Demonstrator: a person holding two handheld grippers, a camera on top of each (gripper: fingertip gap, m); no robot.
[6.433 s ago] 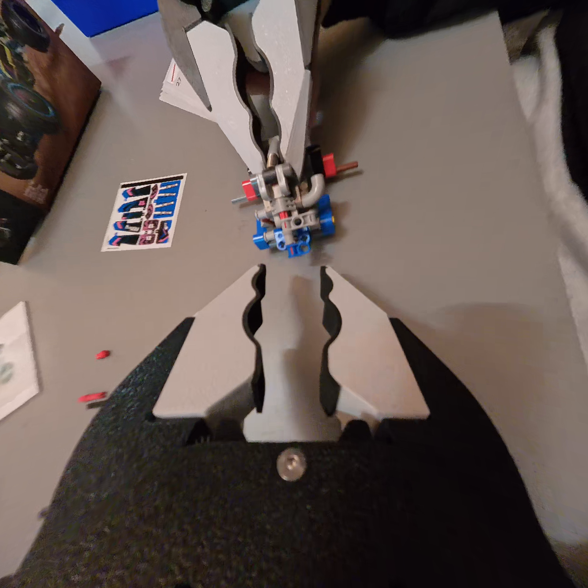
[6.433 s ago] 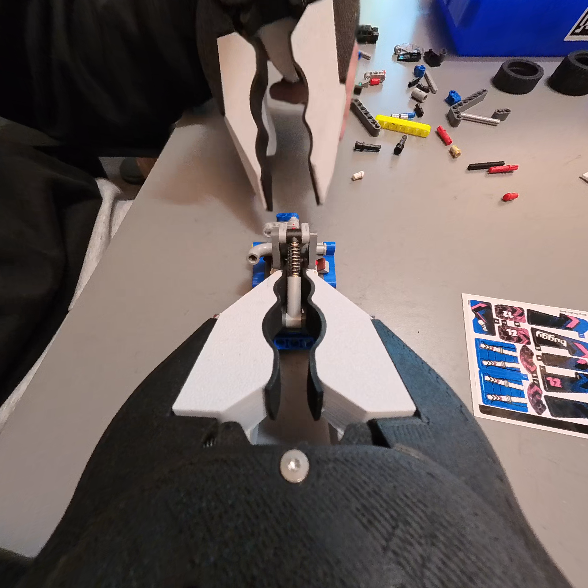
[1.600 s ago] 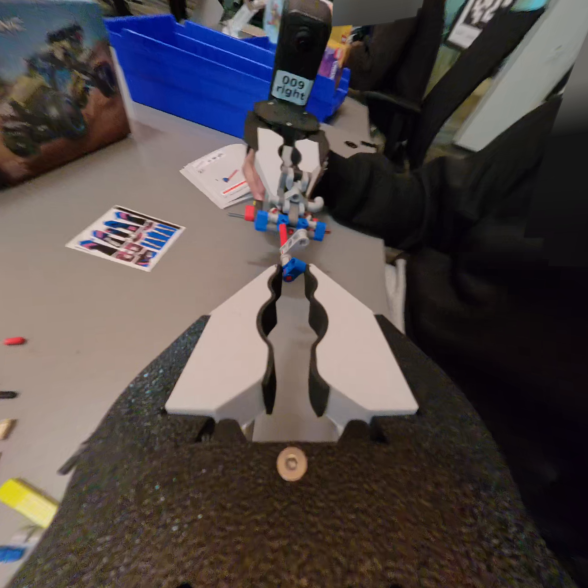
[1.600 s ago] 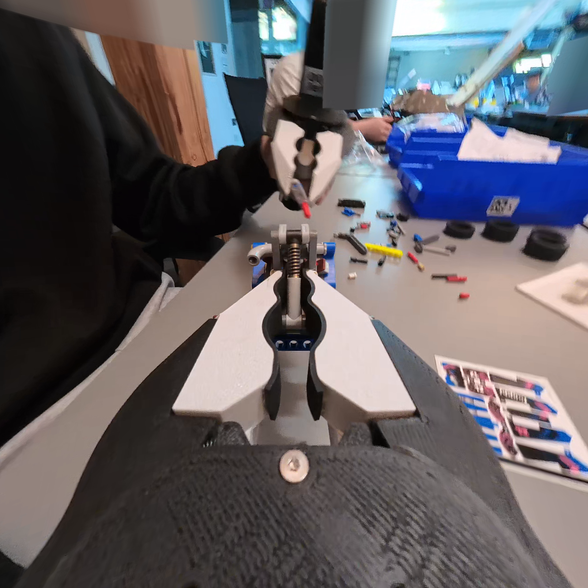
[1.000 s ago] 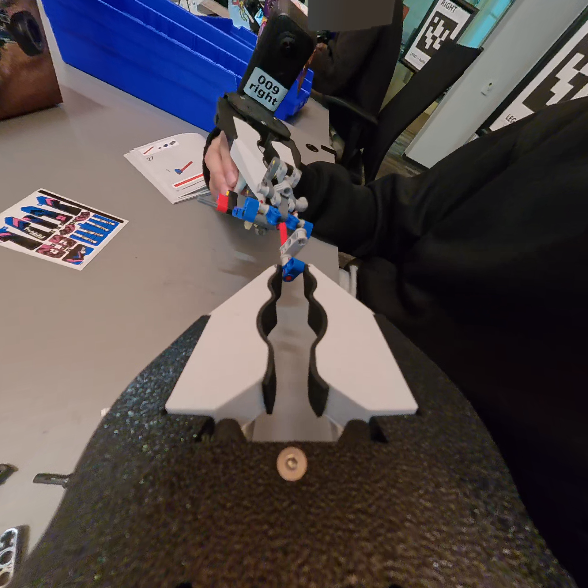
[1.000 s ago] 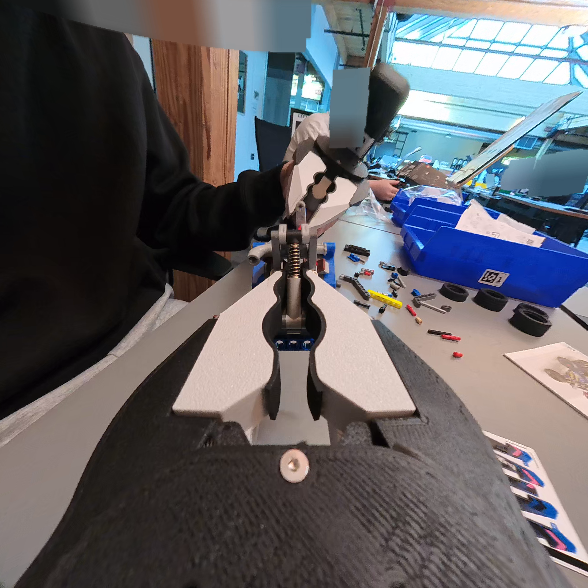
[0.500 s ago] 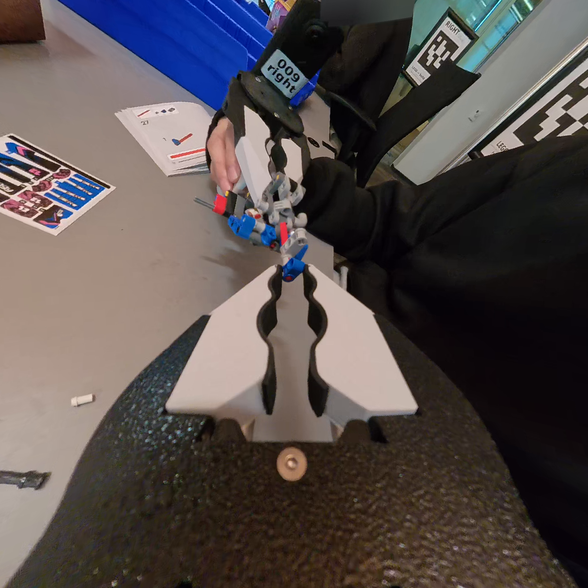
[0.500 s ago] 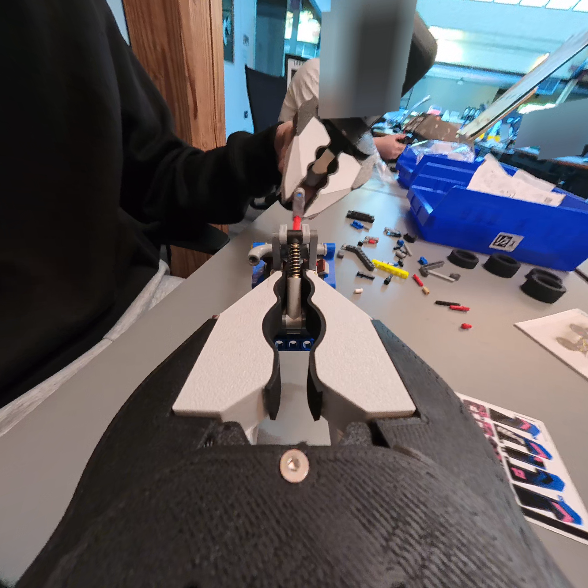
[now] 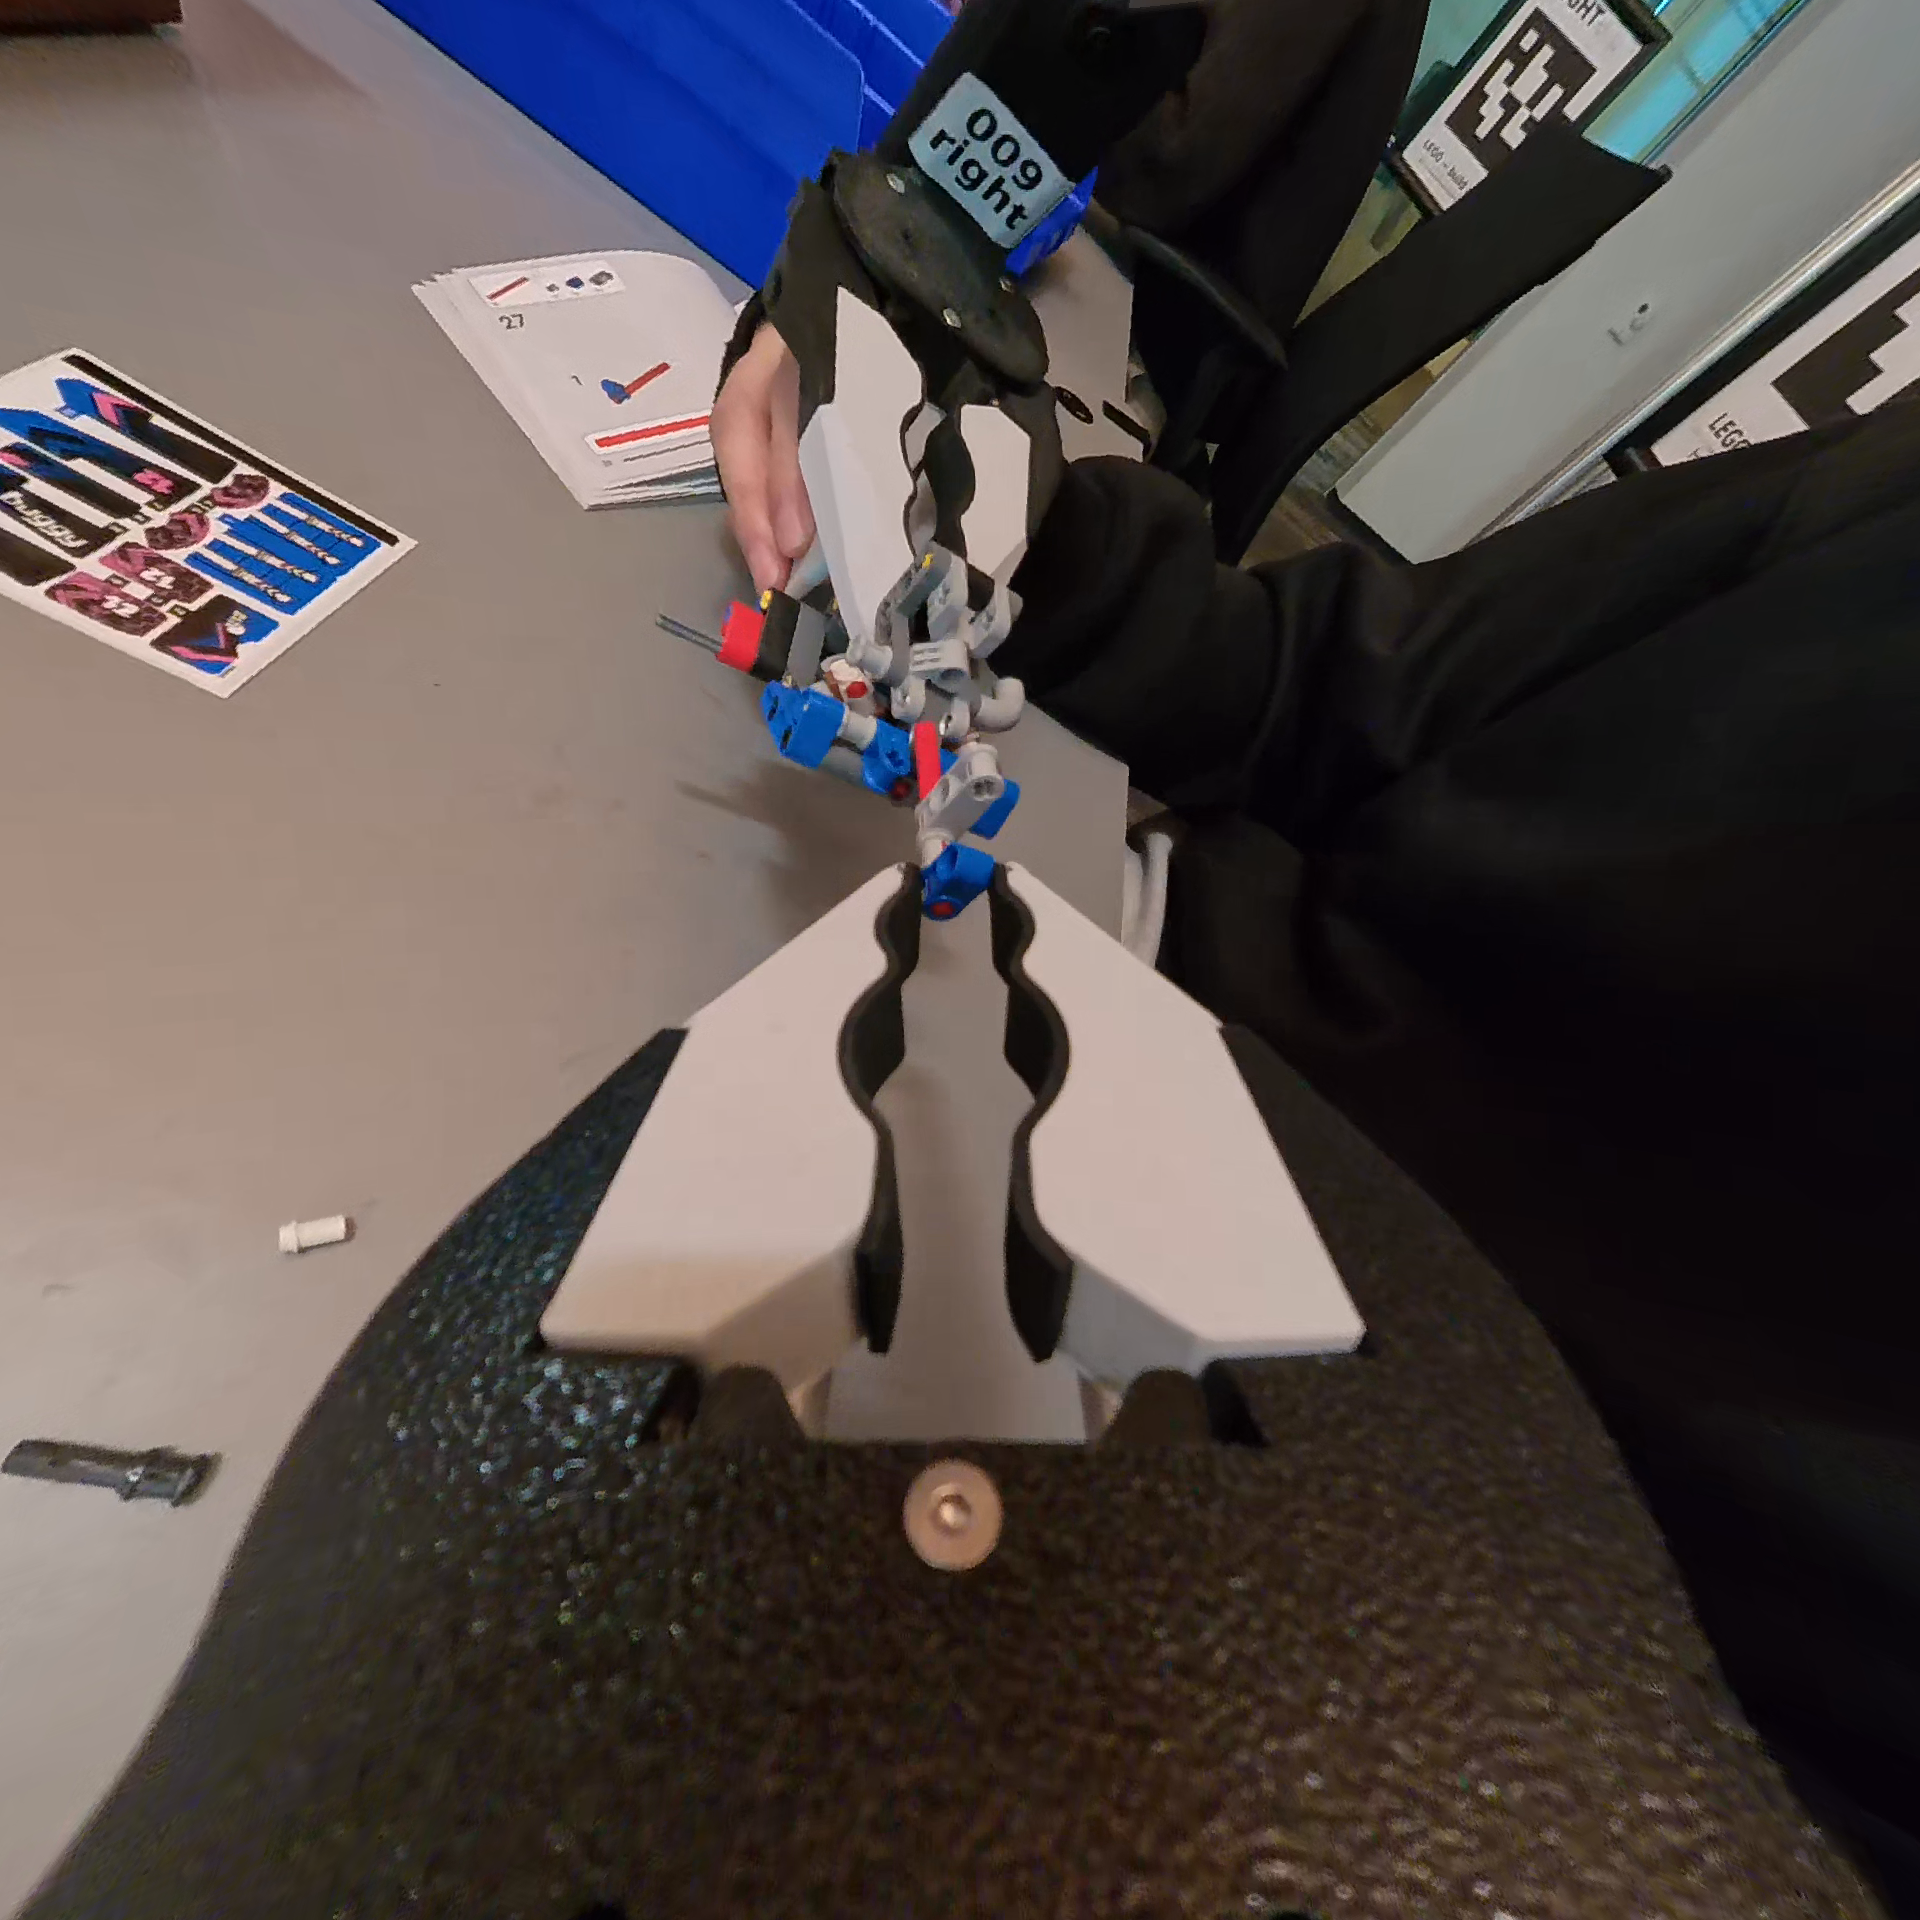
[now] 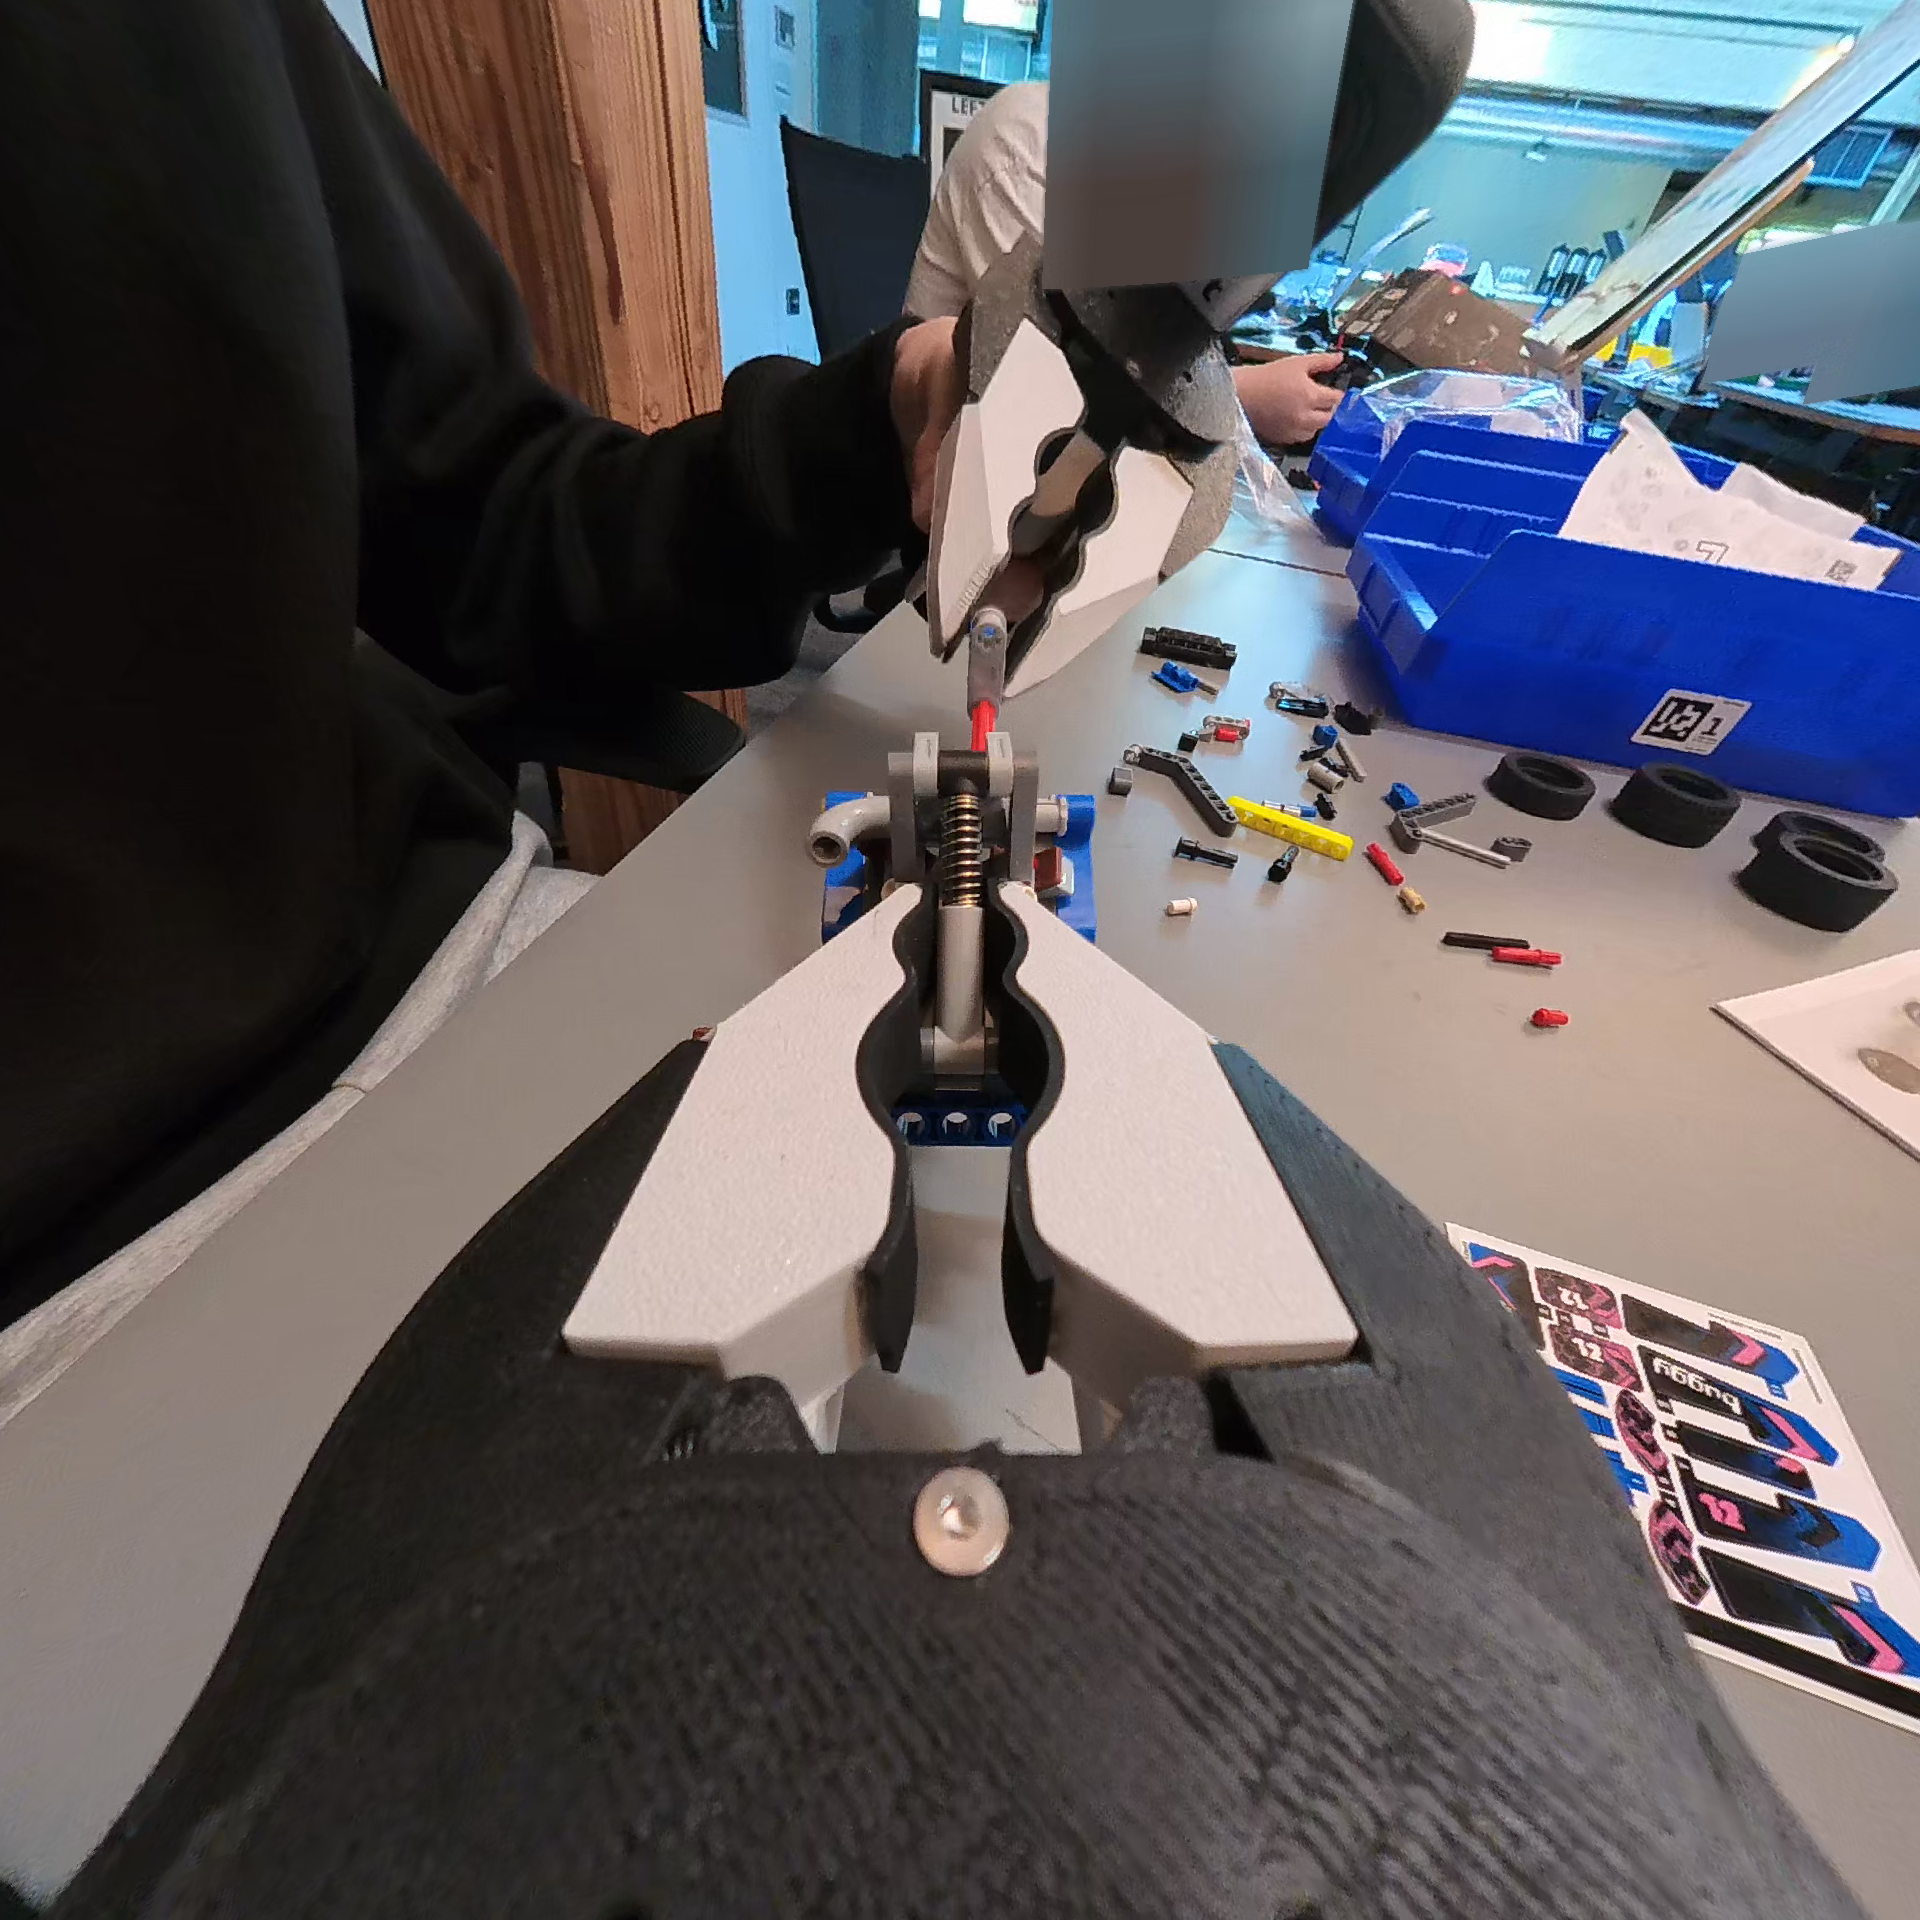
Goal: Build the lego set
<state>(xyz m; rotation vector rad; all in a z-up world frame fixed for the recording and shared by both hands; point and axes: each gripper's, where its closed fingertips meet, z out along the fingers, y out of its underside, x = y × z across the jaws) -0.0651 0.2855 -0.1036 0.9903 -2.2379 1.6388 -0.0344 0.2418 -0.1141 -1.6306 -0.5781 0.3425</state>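
Grey-and-blue lego assembly with a spring [image 10: 961, 831] is clamped above the grey bench [image 10: 1351, 1091] by the right gripper [image 10: 961, 904]; the left gripper [image 9: 951, 883] grasps a small blue-grey-red connector piece [image 9: 956, 831] beside it.

The left gripper [image 9: 951, 883] is pinching a small blue connector [image 9: 956, 878] at its fingertips, with a grey link and red axle [image 9: 925, 758] running up into the lego assembly [image 9: 883, 696]. The right gripper [image 9: 914, 582] is clamping that assembly from above, lifted off the grey table [image 9: 312, 883]. A sticker sheet [image 9: 156, 520] and an instruction booklet [image 9: 592, 364] are lying beyond.
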